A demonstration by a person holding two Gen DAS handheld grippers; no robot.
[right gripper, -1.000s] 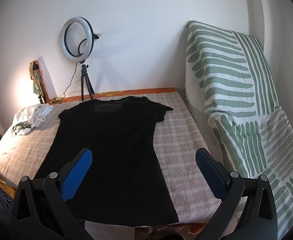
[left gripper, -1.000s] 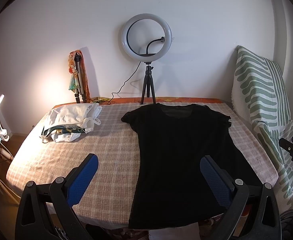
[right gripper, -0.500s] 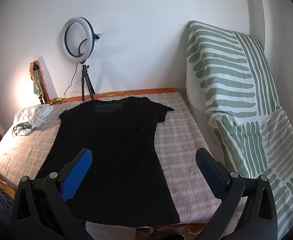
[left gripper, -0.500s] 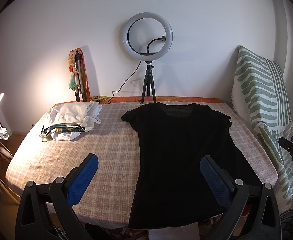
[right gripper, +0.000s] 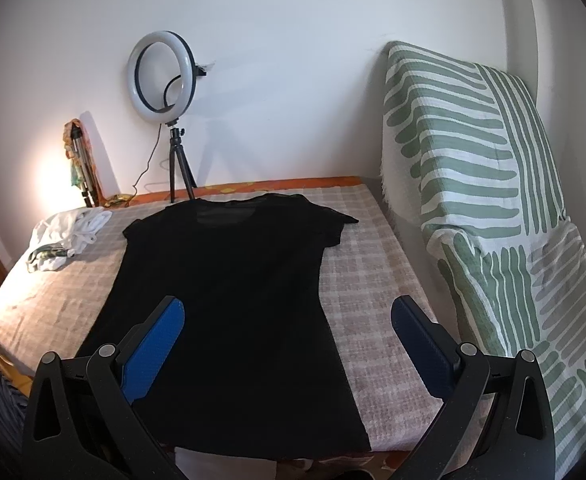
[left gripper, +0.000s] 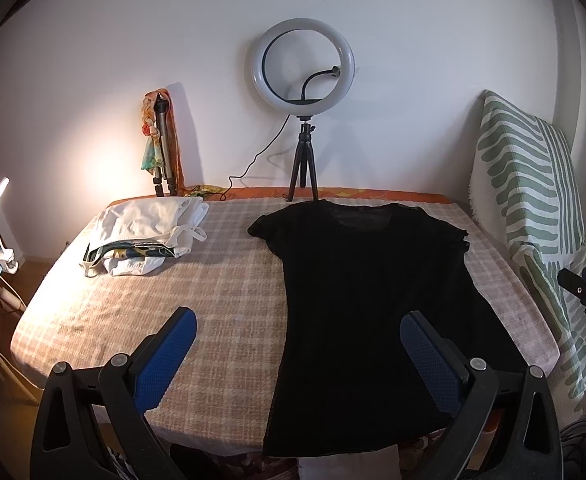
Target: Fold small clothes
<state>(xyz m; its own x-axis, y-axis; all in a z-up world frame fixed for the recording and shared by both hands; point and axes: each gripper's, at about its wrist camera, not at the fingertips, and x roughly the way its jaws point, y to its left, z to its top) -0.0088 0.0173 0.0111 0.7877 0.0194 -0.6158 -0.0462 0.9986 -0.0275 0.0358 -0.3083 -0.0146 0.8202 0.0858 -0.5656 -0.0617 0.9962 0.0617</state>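
Hanging over the table edge, black T-shirt (left gripper: 365, 300) hem, folds indistinguishable

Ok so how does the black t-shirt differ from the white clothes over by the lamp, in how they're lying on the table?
The black t-shirt lies spread flat, sleeves out, hem hanging over the near edge; the white clothes sit bunched in a small heap with a patterned piece tucked in. The t-shirt covers the middle and right of the checked tablecloth; the heap sits at the far left corner. Both rest on that cloth, and neither is touched by the open left gripper or right gripper.
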